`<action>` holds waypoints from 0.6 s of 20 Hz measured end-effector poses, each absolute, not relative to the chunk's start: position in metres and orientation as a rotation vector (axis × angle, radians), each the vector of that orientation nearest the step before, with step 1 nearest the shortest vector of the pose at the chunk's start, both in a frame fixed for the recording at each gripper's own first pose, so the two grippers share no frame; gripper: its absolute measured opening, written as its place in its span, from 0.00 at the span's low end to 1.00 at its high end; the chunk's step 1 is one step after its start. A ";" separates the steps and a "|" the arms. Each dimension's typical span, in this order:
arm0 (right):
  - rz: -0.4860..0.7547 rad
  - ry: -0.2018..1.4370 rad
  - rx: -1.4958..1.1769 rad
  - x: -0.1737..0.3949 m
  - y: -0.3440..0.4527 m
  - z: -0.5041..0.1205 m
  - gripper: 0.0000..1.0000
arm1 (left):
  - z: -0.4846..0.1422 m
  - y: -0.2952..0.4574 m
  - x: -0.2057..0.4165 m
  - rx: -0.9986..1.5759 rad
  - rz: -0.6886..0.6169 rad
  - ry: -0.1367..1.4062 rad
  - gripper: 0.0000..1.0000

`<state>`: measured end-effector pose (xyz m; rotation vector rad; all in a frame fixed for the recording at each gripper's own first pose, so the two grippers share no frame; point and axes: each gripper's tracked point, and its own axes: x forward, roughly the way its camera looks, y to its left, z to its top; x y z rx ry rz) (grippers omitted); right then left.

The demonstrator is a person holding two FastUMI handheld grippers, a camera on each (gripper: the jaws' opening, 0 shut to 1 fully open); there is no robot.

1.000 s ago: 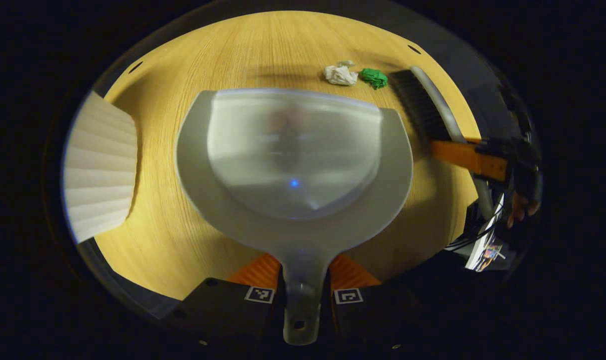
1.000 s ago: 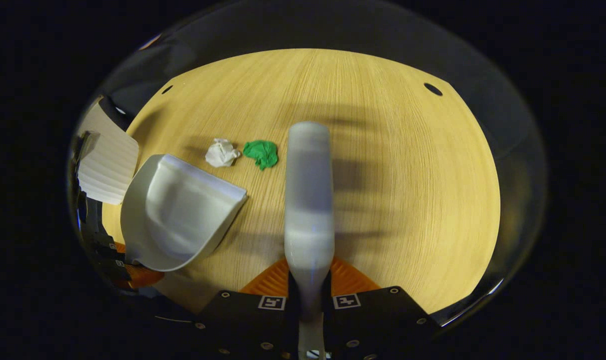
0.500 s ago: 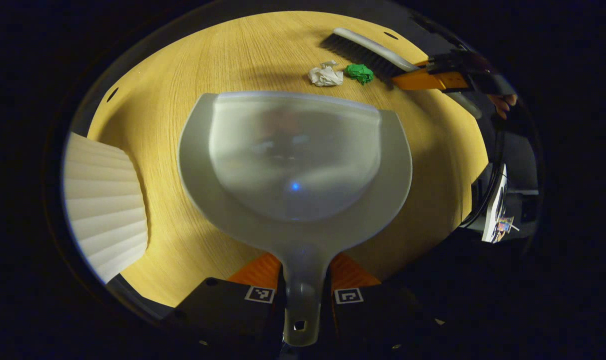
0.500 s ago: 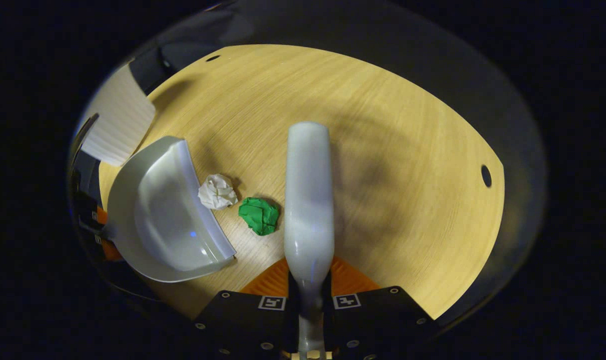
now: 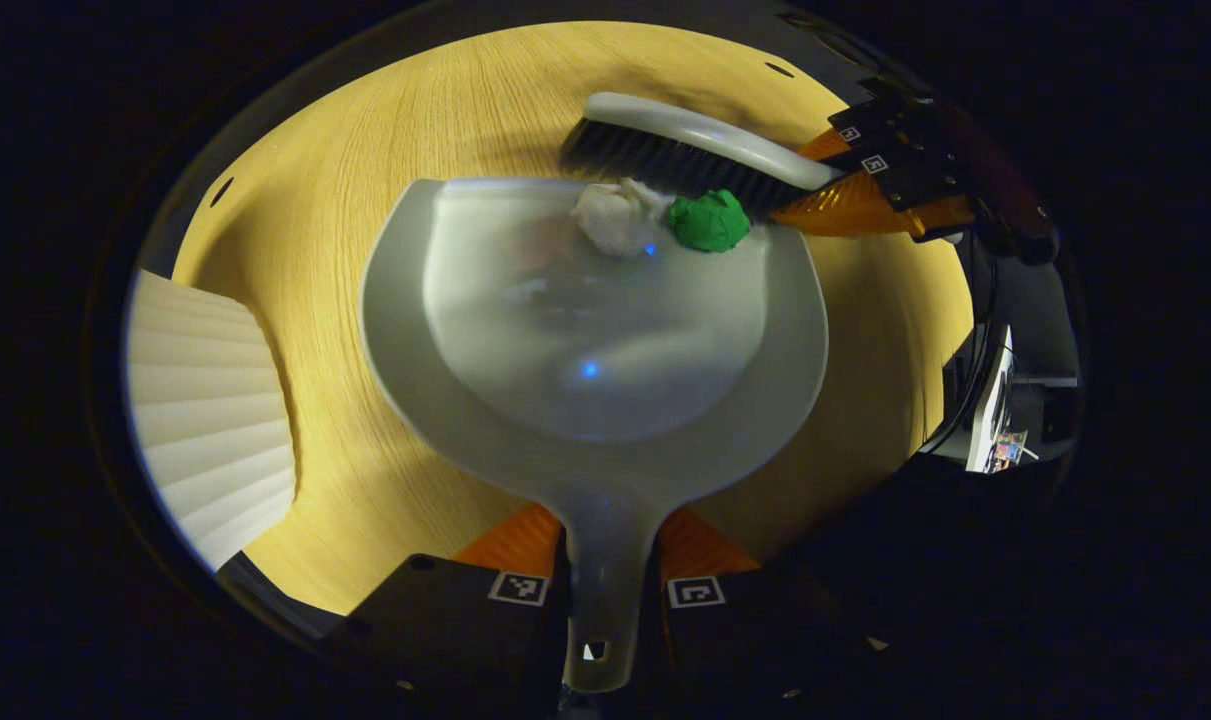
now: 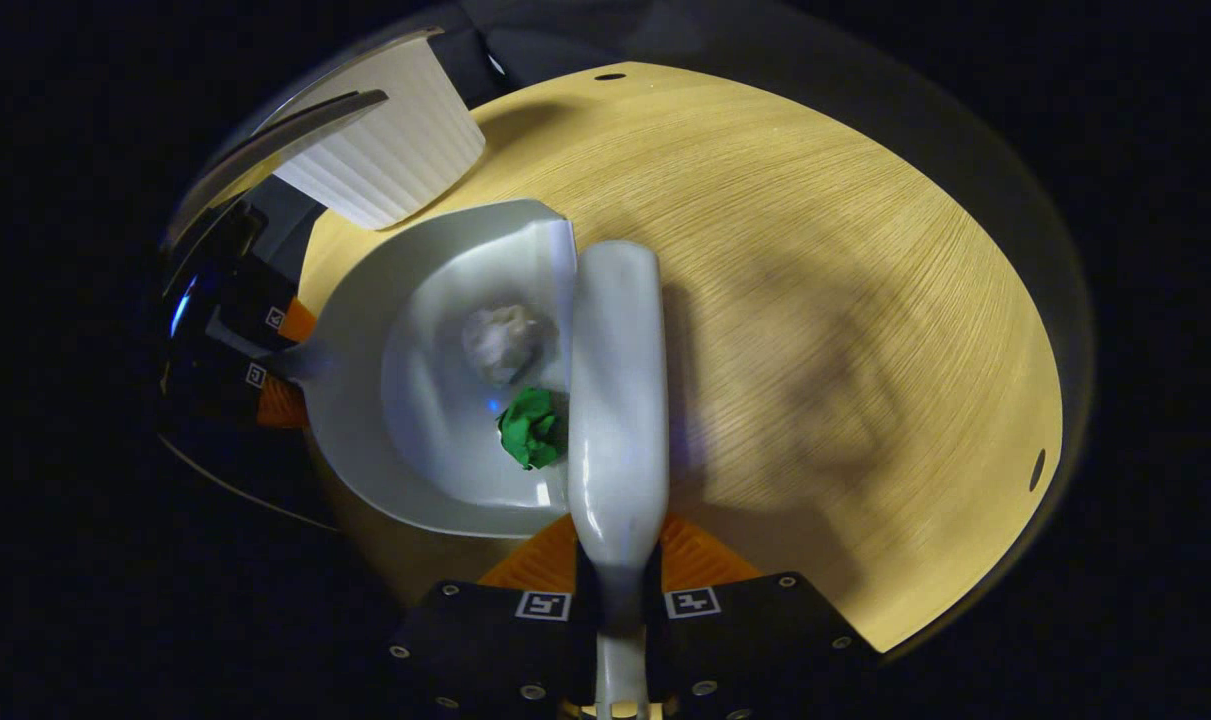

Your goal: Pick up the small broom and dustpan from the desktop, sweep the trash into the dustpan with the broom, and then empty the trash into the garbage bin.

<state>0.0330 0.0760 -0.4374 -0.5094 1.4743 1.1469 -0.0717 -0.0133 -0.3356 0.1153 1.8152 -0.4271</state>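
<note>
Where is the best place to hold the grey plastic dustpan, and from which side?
Grip the grey plastic dustpan by its narrow flat handle, coming from behind, opposite the open lip. The left gripper already pinches it there, keeping the pan facing the trash.

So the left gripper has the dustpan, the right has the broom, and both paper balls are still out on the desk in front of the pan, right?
Not quite. The left gripper does hold the dustpan and the right gripper the broom, but the white ball and green ball already lie inside the pan, just past its lip, as the right gripper view shows.
</note>
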 end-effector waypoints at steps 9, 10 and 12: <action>0.852 1.479 -0.315 0.084 0.063 -0.473 0.19 | -0.339 -0.034 -0.076 -0.055 -0.280 1.750 0.29; 0.802 1.478 -0.308 0.087 0.057 -0.481 0.20 | -0.340 -0.038 -0.076 -0.084 -0.253 1.736 0.29; 0.673 1.508 -0.296 0.091 0.042 -0.499 0.20 | -0.342 -0.042 -0.076 -0.123 -0.192 1.724 0.29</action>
